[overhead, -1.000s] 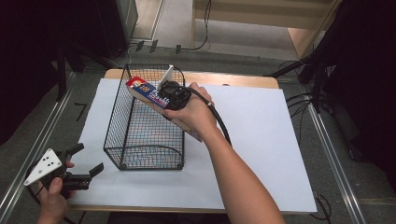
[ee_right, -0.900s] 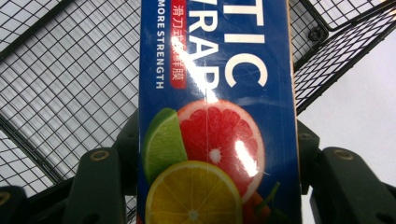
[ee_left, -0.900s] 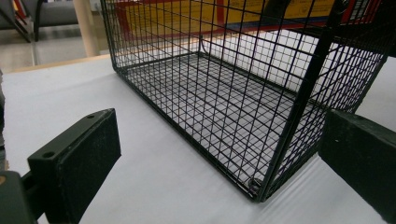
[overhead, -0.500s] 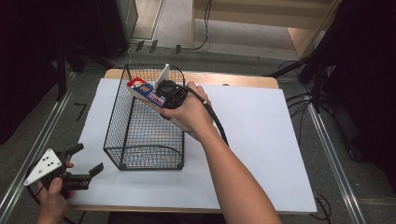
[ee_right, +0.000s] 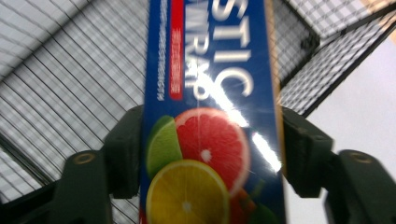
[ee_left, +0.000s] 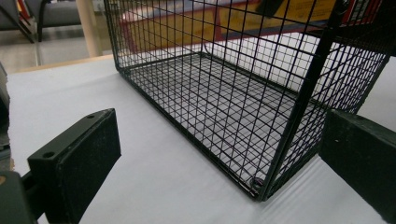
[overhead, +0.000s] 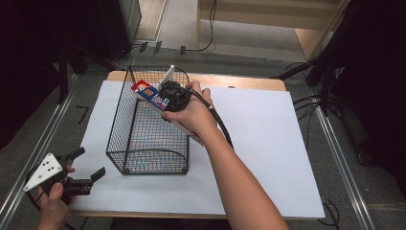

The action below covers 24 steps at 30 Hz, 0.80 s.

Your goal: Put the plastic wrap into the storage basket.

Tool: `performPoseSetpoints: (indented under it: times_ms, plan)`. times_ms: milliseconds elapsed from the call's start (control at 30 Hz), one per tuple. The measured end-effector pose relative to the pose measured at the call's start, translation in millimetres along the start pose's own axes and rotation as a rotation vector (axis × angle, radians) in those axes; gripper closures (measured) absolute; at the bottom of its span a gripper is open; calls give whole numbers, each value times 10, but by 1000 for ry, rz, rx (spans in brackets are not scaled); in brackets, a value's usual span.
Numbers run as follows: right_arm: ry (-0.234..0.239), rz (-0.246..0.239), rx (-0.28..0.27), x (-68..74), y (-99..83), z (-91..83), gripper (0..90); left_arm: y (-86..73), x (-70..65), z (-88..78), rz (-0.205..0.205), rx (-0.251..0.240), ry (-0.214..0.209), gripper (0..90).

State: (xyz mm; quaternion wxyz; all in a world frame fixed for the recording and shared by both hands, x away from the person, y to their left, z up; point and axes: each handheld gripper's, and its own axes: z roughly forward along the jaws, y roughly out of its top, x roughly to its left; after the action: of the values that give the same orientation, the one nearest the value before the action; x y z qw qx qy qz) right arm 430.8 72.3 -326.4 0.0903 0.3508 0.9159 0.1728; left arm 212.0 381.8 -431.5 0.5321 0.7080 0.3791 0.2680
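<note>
Right gripper (ee_right: 201, 154): my jaws just opening, box (ee_right: 210, 116) between them over basket (overhead: 143, 124). Left gripper (overhead: 79, 167): jaws wide, empty, near counter's left corner.

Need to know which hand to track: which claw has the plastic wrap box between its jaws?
The right claw, above the wire basket; its jaws have just been opening around the box. The left claw is open, empty.

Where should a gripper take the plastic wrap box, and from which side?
Take the plastic wrap box across its two long narrow sides, near one end, coming in from that end. It is long and slim, so jaws can span its width. The right gripper, whose jaws have just been opening, flanks it this way above the wire basket.
</note>
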Motion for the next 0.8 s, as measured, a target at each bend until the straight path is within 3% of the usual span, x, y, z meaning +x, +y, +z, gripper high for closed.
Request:
performPoseSetpoints:
  times_ms: [133, 367, 667, 800]
  plan:
    - [-7, 19, -84, 60, 32, -161, 282, -3, 7, -7, -2, 0, 5, 0]
    - [25, 22, -83, 41, -32, -174, 196, -2, 8, -7, -1, -1, 7, 0]
    - [43, 43, -118, -48, -189, -246, 189, -2, 11, 7, 2, 4, 10, 0]
    - [44, 68, -156, -172, -322, -341, 192, -3, 14, 1, -1, 3, 10, 0]
